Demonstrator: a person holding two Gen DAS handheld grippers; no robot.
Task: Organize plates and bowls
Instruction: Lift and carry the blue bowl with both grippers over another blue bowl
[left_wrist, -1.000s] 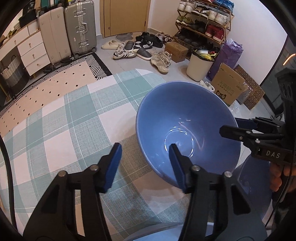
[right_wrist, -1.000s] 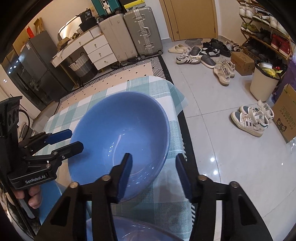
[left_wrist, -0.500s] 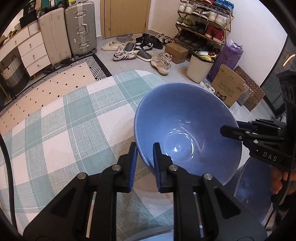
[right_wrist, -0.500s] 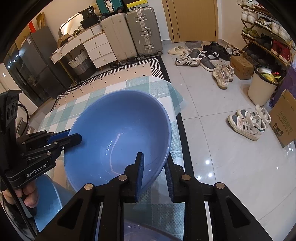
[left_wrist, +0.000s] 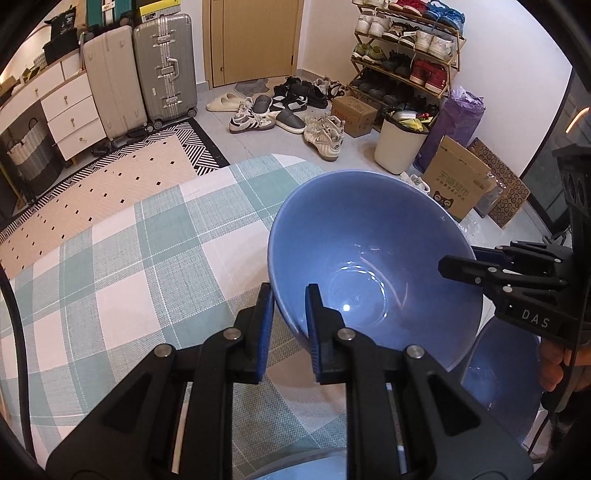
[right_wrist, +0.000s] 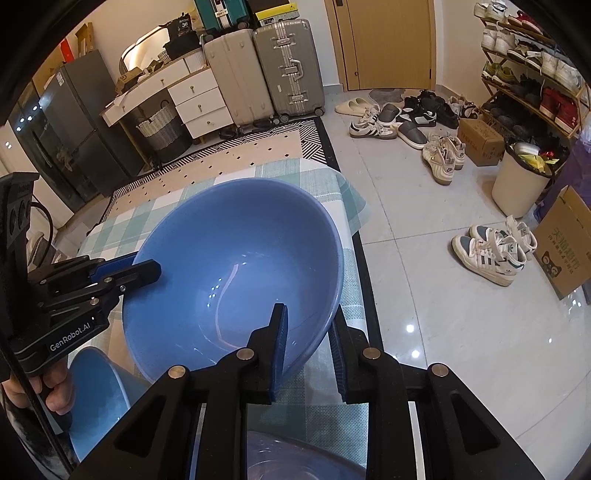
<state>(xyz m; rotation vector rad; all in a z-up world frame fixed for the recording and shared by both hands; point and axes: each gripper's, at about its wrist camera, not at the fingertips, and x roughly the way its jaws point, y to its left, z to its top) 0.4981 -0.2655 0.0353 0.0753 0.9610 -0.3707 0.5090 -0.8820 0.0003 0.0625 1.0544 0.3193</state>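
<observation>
A large blue bowl (left_wrist: 373, 266) is held tilted above the checked tablecloth (left_wrist: 129, 258). My left gripper (left_wrist: 290, 325) is shut on its near rim, one finger inside and one outside. My right gripper (right_wrist: 308, 347) is shut on the opposite rim of the same bowl (right_wrist: 236, 269). In the left wrist view the right gripper (left_wrist: 476, 267) shows at the bowl's right side. In the right wrist view the left gripper (right_wrist: 129, 269) shows at its left side. A second blue bowl (left_wrist: 498, 373) sits on the table below; it also shows in the right wrist view (right_wrist: 96, 398).
A clear glass dish (right_wrist: 295, 461) lies at the near table edge, under my right gripper. The table's far edge (left_wrist: 266, 158) drops to a tiled floor with shoes (right_wrist: 491, 254), a bin (left_wrist: 399, 147), a cardboard box (left_wrist: 458, 181) and suitcases (left_wrist: 162, 66).
Both grippers went from open around the bowl's rim to shut on it. The bowl has since risen slightly and tilted.
</observation>
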